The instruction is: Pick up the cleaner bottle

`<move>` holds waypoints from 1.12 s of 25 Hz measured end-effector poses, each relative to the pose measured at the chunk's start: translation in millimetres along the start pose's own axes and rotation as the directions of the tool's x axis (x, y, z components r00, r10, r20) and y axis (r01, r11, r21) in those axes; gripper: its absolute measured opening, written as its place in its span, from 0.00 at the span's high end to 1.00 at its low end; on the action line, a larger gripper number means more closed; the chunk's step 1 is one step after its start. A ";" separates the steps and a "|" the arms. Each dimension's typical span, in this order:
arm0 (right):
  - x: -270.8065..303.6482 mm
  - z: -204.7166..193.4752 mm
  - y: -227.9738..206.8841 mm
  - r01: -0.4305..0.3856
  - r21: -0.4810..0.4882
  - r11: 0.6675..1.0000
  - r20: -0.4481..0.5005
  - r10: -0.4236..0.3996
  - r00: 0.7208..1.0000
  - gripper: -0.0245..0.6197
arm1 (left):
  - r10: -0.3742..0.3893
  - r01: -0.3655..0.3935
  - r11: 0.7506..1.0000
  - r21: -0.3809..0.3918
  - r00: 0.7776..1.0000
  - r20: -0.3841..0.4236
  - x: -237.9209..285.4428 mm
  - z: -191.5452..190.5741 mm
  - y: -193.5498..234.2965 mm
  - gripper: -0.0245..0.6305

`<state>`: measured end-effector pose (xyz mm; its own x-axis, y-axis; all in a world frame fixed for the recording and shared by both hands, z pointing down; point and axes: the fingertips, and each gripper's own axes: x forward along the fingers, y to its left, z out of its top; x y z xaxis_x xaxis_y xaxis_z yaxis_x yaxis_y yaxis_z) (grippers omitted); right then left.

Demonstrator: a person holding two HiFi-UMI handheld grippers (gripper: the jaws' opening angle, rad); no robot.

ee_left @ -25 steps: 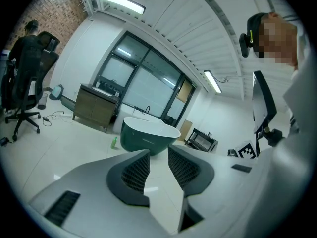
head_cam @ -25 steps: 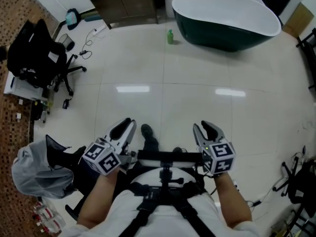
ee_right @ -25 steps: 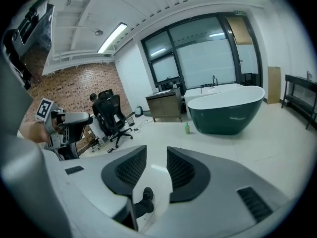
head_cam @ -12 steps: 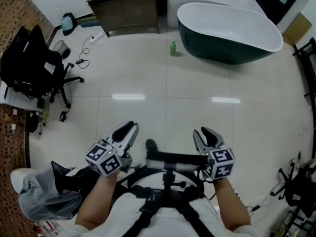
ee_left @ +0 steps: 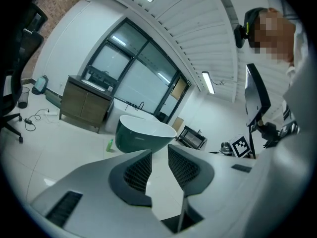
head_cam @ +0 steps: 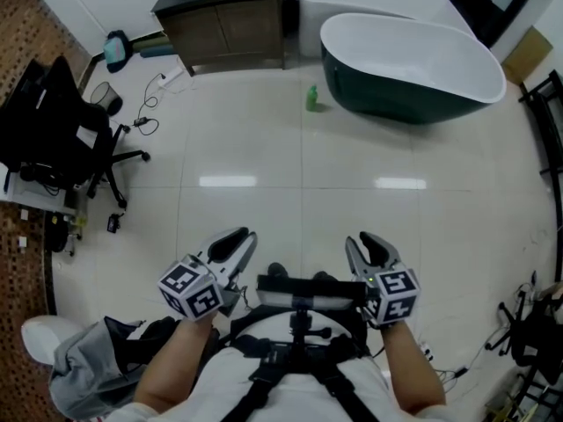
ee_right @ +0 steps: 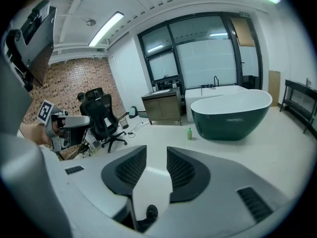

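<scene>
A small green cleaner bottle (head_cam: 311, 98) stands upright on the white tile floor, just left of the dark green bathtub (head_cam: 413, 60). It also shows far off in the left gripper view as a green bottle (ee_left: 110, 145) and in the right gripper view as a green bottle (ee_right: 189, 133). My left gripper (head_cam: 243, 237) and right gripper (head_cam: 361, 239) are held low in front of the person's body, far short of the bottle. Both stand open with nothing between the jaws.
A dark wood vanity cabinet (head_cam: 224, 25) stands at the back left of the tub. A black office chair (head_cam: 62, 139) and loose cables (head_cam: 145, 104) are at the left. A grey bundle (head_cam: 97, 372) lies at the lower left. A black rack (head_cam: 550, 117) stands at the right edge.
The whole scene has slid down the head view: the bottle, tub and cabinet sit lower and closer than a second ago. Both grippers hold the same open pose.
</scene>
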<state>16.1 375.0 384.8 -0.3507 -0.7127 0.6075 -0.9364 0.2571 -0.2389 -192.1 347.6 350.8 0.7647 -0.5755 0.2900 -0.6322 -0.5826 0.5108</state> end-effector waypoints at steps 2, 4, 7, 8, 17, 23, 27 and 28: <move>6.0 4.0 -2.4 -0.003 -0.001 1.000 0.002 0.003 1.000 0.78 | -0.007 0.007 1.000 -0.010 1.000 -0.007 4.6 -1.4 0.5 0.81; 13.8 11.4 -7.1 -0.012 -0.006 1.000 0.010 0.012 1.000 0.78 | -0.009 0.009 1.000 -0.015 1.000 -0.015 11.8 -0.8 0.7 0.81; 27.1 21.4 -18.6 -0.033 -0.013 0.999 0.010 0.034 0.999 0.78 | -0.005 0.005 1.000 -0.017 1.000 -0.016 25.9 4.8 -0.4 0.81; 31.1 25.0 -22.5 -0.042 -0.015 0.999 0.008 0.042 0.999 0.78 | 0.001 -0.001 1.000 -0.019 1.000 -0.014 30.8 7.3 -0.2 0.81; 56.7 75.9 -78.1 -0.098 -0.050 0.994 0.020 0.099 0.995 0.78 | 0.035 -0.034 0.999 -0.033 0.999 0.021 97.1 38.0 -4.9 0.81; 68.0 88.0 -106.7 -0.126 -0.049 0.991 0.005 0.127 0.992 0.78 | 0.053 -0.053 0.998 -0.023 0.998 0.025 132.6 53.8 -10.6 0.81; 73.7 89.7 -112.1 -0.139 -0.048 0.989 0.002 0.139 0.990 0.78 | 0.077 -0.077 0.997 -0.018 0.996 0.035 139.5 59.7 -4.3 0.81; 74.8 89.6 -113.2 -0.139 -0.046 0.989 0.001 0.140 0.990 0.78 | 0.084 -0.083 0.996 -0.015 0.996 0.037 139.9 60.9 -2.3 0.81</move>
<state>97.1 234.1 389.4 -0.4780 -0.6706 0.5673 -0.8780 0.3839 -0.2859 -91.3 233.5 340.9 0.7039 -0.6430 0.3018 -0.6918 -0.5243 0.4966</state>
